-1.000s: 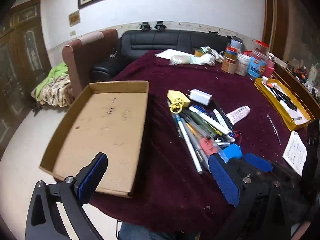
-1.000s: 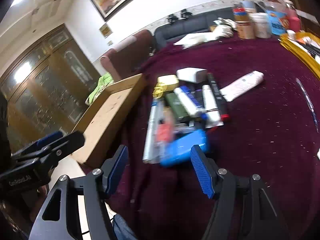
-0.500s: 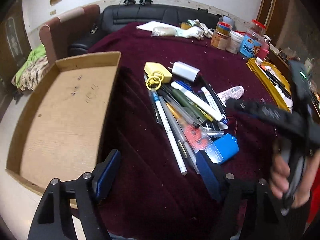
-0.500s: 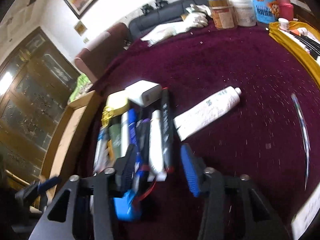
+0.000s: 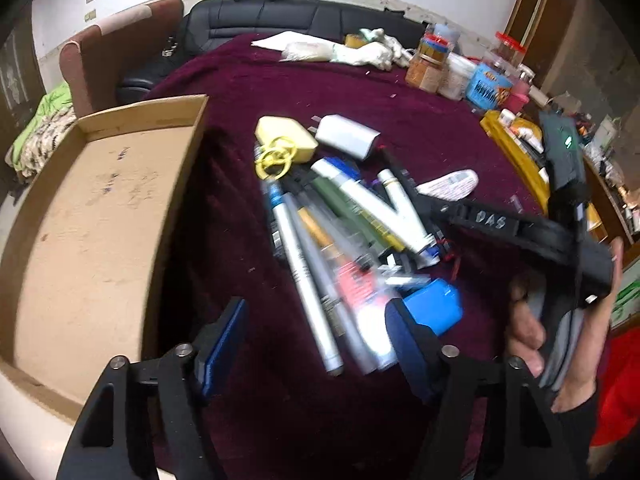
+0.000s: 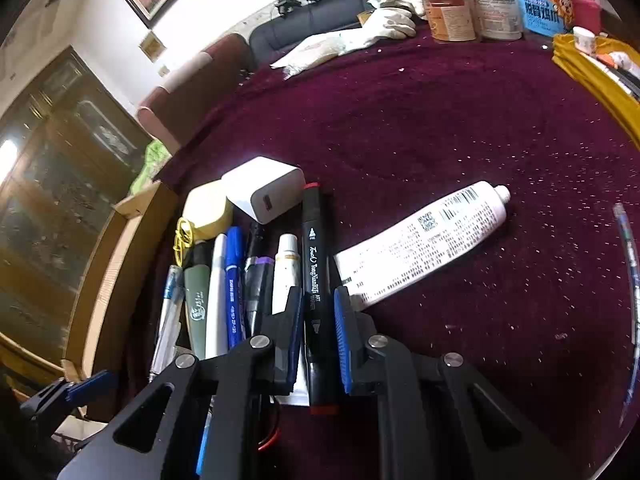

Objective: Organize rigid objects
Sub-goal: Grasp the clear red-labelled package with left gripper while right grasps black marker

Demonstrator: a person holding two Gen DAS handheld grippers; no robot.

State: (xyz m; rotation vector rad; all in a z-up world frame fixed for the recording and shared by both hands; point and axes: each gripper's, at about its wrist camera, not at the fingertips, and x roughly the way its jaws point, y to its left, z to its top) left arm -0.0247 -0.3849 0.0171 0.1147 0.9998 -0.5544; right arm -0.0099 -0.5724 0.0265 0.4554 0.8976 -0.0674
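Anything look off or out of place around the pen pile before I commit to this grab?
Mostly just clutter: pens, the black marker, a white charger and a yellow case lie heaped together while the cardboard tray holds nothing. A loose red wire pokes from under the pile. The right gripper is closing around the marker.

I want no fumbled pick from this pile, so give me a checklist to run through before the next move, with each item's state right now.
1. Black marker lies between the right gripper fingers: ok.
2. Right fingers firm on the marker: not ok, the jaws are closing and a slim gap shows beside it.
3. Nothing else between those fingers: cannot tell, the white marker lies tight against the left finger.
4. Left gripper straddles the silver pens: ok, jaws closing, pads not pressing.
5. Cardboard tray has free floor: ok.
6. White tube clear of the right fingers: cannot tell, its flat end runs behind one.
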